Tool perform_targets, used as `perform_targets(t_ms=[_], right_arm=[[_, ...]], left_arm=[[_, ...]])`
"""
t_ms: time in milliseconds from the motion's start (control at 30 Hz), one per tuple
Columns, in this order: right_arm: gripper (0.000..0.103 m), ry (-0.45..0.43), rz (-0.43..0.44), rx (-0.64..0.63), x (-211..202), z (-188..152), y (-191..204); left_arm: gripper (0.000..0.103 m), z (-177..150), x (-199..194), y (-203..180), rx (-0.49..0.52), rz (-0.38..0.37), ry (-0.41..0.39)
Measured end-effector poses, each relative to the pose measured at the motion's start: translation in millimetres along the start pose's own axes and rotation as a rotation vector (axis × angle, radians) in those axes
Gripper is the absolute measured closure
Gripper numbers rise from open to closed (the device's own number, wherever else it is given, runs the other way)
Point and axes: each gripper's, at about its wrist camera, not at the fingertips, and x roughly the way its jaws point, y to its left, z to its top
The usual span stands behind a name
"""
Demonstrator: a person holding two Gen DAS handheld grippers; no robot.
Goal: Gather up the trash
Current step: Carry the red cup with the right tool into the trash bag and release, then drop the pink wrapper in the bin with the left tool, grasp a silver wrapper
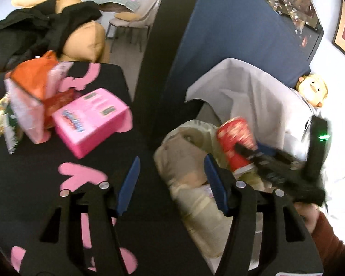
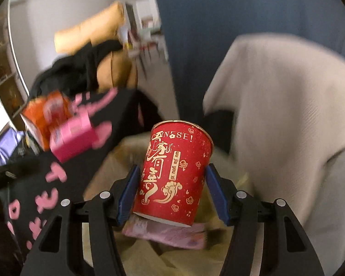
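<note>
Red paper cup (image 2: 174, 172) clamped between right gripper (image 2: 172, 193) blue pads, frame centre, held over beige-lined trash bag (image 2: 108, 161) so release should drop it in. Cup upright, slightly tilted, gold Chinese lettering and cloud motifs, open rim on top, undented. Pink wrapper (image 2: 165, 232) lies in bag just below it. Left gripper (image 1: 172, 184) about half open, empty, above bag edge. Pink box (image 1: 89, 119) and orange carton (image 1: 32, 85) remain on black table (image 1: 117, 80), left of frame.
</note>
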Motion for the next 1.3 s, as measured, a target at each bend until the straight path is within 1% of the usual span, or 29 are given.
perform_targets(t_ms=[100, 167, 233, 267, 400, 433, 500, 533, 567, 600, 667, 700, 800, 933, 1033, 1133, 1300], right_arm=[[0.047, 0.090, 0.000, -0.030, 27, -15, 15], [0.047, 0.139, 0.007, -0.044, 39, -22, 22], [0.047, 0.171, -0.009, -0.070, 46, -26, 27], [0.048, 0.173, -0.016, -0.078, 46, -28, 27], [0.048, 0.140, -0.048, -0.077, 37, -31, 26], [0.047, 0.127, -0.043, -0.067, 32, -31, 24], [0.047, 0.113, -0.005, -0.049, 23, -32, 22], [0.045, 0.112, -0.002, -0.044, 21, -32, 20], [0.041, 0.106, -0.003, -0.043, 17, -33, 20], [0.034, 0.095, -0.002, -0.043, 12, -35, 19], [0.032, 0.070, -0.003, -0.050, 4, -36, 20], [0.029, 0.049, -0.008, -0.064, -3, -37, 23], [0.028, 0.014, 0.001, -0.101, -18, -36, 31], [0.028, -0.007, 0.070, -0.138, -35, -27, 50], [0.028, -0.048, 0.102, -0.195, -47, -19, 72], [0.028, -0.075, 0.136, -0.222, -51, -10, 93], [0.028, -0.042, 0.240, -0.243, -36, 0, 129]], left_arm=[[0.047, -7, -10, 11, 0.007, 0.022, -0.002], [0.046, -13, -16, 18, 0.009, 0.036, -0.013], [0.044, -16, -21, 22, 0.003, 0.043, -0.023], [0.044, -18, -24, 26, -0.005, 0.043, -0.027], [0.044, -24, -31, 41, -0.040, 0.048, -0.033], [0.044, -24, -32, 45, -0.049, 0.051, -0.033], [0.044, -26, -36, 56, -0.067, 0.064, -0.037], [0.044, -28, -39, 62, -0.076, 0.072, -0.040], [0.044, -29, -41, 65, -0.085, 0.079, -0.042], [0.044, -30, -43, 70, -0.093, 0.086, -0.045], [0.043, -32, -48, 81, -0.117, 0.101, -0.052], [0.043, -33, -51, 87, -0.129, 0.109, -0.057], [0.043, -36, -60, 104, -0.163, 0.138, -0.073], [0.043, -40, -74, 130, -0.208, 0.179, -0.104], [0.043, -42, -85, 146, -0.242, 0.207, -0.127], [0.043, -45, -99, 165, -0.272, 0.238, -0.159], [0.043, -50, -124, 200, -0.312, 0.277, -0.224]])
